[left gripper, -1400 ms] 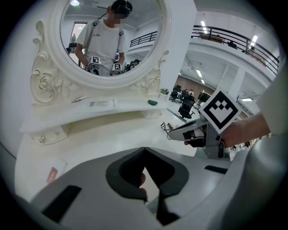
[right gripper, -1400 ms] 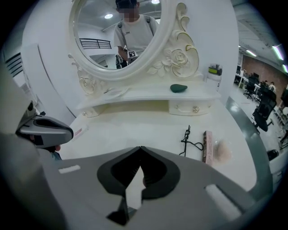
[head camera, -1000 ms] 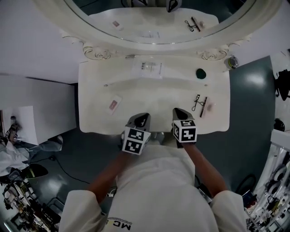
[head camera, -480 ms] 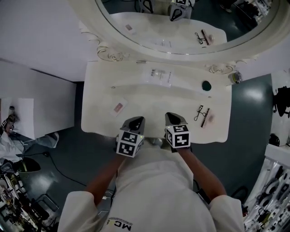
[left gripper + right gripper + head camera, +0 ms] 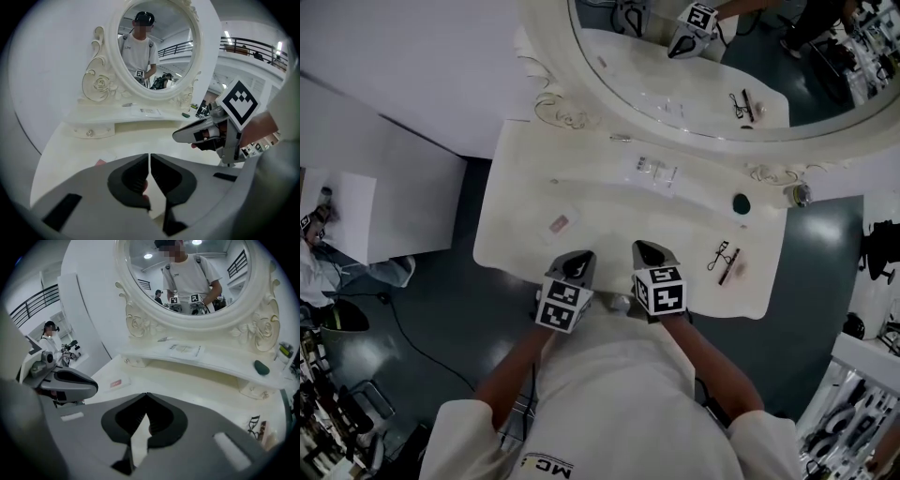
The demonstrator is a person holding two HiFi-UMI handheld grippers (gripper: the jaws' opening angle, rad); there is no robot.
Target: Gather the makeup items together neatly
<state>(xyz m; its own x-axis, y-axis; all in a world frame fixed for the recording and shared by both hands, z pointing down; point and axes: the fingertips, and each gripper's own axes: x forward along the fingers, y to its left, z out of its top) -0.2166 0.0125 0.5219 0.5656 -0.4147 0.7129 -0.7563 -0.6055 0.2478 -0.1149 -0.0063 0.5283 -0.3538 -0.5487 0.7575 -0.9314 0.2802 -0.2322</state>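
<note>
- At the near edge of the worktop (image 5: 619, 220), both tools hover side by side. The left tool (image 5: 578, 265) has its jaws together on nothing, and the right tool (image 5: 649, 253) is likewise closed and empty.
- Just beyond the left tool lies a flat sachet with a pink label (image 5: 560, 223). It looks thin, light and limp, so it is probably best pinched at a corner or slid along the surface, since there is little edge to catch.
- Over to the right, an eyelash curler (image 5: 719, 255) lies just beside a slim pink-and-dark stick (image 5: 732, 269). The curler looks like stiff, light metal, and its shank near the finger loops seems the surest hold. The stick may roll, so a grip across its middle suits it.
- Farther back, on the raised shelf (image 5: 698, 183), sits a clear packet (image 5: 656, 171). It is likely slippery film that would buckle, so one edge is the place to take it.
- Well to the right of the packet is a dark green round piece (image 5: 741, 202), small and apparently hard. What it is cannot be made out.
- At the shelf's far right end stands a small jar (image 5: 797, 194), possibly breakable.
- Behind everything rises the mirror frame (image 5: 558, 103). The items lie well apart from each other, so the gathering has not yet begun.
</note>
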